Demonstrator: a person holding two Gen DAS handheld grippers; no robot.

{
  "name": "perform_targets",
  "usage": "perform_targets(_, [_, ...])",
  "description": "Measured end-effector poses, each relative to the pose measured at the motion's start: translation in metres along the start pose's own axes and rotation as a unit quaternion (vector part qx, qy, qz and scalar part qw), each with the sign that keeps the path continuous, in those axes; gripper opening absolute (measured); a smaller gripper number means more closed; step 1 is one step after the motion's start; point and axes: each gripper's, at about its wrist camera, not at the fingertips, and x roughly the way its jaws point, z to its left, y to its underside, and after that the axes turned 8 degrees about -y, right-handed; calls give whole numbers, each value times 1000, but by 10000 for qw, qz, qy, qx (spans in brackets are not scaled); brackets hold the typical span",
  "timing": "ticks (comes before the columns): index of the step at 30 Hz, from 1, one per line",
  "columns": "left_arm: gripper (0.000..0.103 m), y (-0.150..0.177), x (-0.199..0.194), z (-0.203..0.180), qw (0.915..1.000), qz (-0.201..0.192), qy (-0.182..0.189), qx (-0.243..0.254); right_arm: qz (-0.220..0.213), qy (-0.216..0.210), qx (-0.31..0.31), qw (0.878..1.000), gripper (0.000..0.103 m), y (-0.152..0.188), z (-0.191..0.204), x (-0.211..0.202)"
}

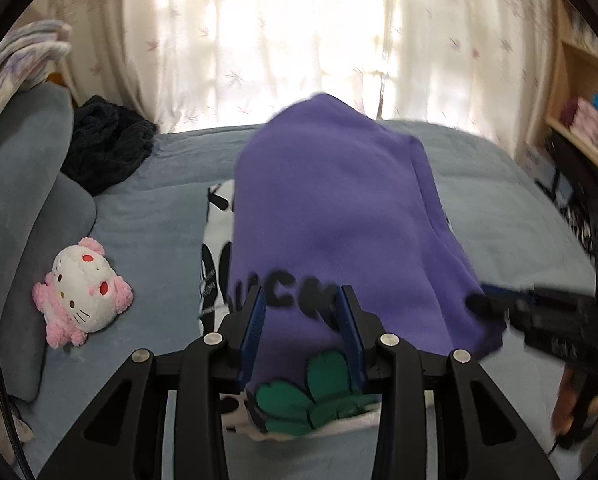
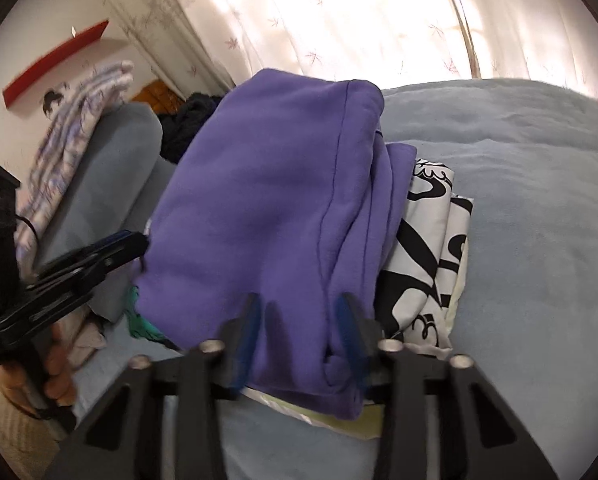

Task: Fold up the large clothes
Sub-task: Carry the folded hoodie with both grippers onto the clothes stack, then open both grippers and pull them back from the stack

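"Left wrist view: what fills it?" asks the first.

"The grey-blue bed (image 1: 147, 232), with pale curtains (image 1: 259, 40) behind. On it lies the purple sweatshirt (image 1: 331, 208), folded into a thick bundle on top of a black-and-white cloth (image 2: 431, 248)."

"And smaller things?"

"A dark garment (image 1: 103, 144) heaped by the pillow, and a pink-and-white plush toy (image 1: 83, 288) well apart from the pile."

"The left gripper (image 1: 303, 320)?"

"Its blue pads are clamped on the sweatshirt's near edge, just above a green flower print (image 1: 319, 396)."

"The right gripper (image 2: 301, 320)?"

"It sits at the sweatshirt's other near corner with purple fabric between its pads, but blur hides whether they press on it; she cannot tell."
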Motion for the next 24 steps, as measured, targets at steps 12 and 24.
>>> perform_targets(12, [48,12,11,-17,9995,28,-263,172,-608,484,-37,9970,3,18,-11,-32])
perform_targets(24, [68,26,-64,-18,9993,68,-320,-205,-664,-28,496,9966,7,36,22,-120])
